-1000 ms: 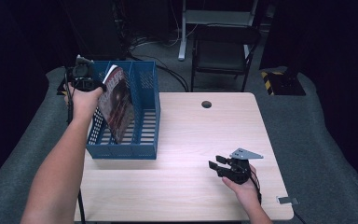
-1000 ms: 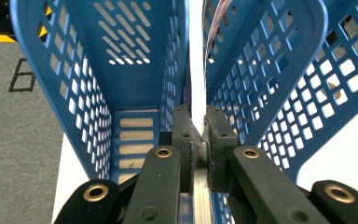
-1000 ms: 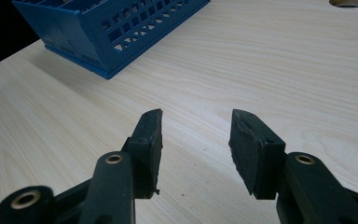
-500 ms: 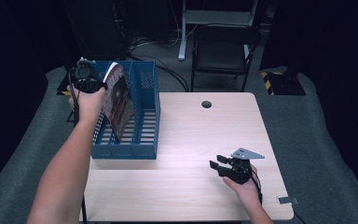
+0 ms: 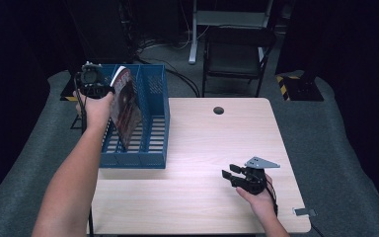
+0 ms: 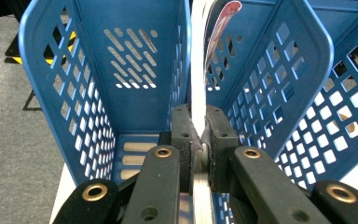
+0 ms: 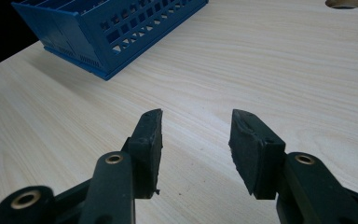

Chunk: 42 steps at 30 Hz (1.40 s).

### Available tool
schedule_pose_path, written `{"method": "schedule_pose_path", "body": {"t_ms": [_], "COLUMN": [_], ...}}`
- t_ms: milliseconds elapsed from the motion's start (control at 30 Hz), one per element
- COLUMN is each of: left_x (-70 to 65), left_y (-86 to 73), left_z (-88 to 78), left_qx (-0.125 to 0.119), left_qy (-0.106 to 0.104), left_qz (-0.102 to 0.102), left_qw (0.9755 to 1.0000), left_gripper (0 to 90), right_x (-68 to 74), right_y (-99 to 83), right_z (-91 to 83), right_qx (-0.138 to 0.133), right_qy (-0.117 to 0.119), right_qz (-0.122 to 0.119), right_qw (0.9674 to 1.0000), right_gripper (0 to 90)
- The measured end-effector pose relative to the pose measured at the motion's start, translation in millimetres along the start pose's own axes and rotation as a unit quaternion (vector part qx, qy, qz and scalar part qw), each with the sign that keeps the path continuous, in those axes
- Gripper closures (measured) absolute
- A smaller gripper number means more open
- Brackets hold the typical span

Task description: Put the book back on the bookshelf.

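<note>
Wooden table [image 5: 197, 148], left tongs [image 6: 199, 135] clamping magazine [image 5: 126, 106]

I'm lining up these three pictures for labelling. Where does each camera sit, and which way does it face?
High view: above the person's side, facing forward and down on the table; both forearms show.
Left gripper view: on the left gripper, facing into the blue rack; jaws clamp the magazine.
Right gripper view: on the right gripper, low over the table; jaws apart.
Shared: all show the rack.
</note>
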State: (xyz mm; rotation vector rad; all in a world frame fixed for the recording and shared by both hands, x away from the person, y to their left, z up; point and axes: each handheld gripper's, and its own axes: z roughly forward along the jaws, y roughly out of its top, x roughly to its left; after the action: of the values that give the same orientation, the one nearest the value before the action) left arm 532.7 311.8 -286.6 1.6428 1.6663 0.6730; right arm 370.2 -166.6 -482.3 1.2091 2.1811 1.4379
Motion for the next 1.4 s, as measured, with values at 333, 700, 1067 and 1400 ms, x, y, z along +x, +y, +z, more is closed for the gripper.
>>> {"method": "schedule_pose_path", "body": {"t_ms": [333, 700, 1067, 1400], "left_x": [3.6, 6.4, 5.4, -0.5], "left_y": [-1.9, -5.9, -6.8, -8.9], "left_z": [3.0, 1.4, -0.6, -4.5], "left_qx": [0.019, 0.025, 0.028, 0.029], "left_qy": [-0.019, -0.017, -0.022, -0.034], "left_qz": [-0.002, -0.006, -0.004, 0.007], "left_qw": [0.9996, 0.9995, 0.9994, 0.999], "left_gripper": [76.5, 59.8, 49.1, 45.9], "right_x": [0.7, 1.1, 0.3, 0.9], "right_y": [-0.2, -0.1, -0.1, -0.5], "right_z": [0.5, 1.4, 2.2, 4.4], "right_qx": [0.0, 0.003, 0.003, 0.006], "right_qy": [0.001, 0.0, 0.002, 0.002], "right_qz": [0.001, -0.001, -0.002, -0.001], "right_qw": [1.0, 1.0, 1.0, 1.0], "right_gripper": [53.9, 53.9, 53.8, 53.2]}}
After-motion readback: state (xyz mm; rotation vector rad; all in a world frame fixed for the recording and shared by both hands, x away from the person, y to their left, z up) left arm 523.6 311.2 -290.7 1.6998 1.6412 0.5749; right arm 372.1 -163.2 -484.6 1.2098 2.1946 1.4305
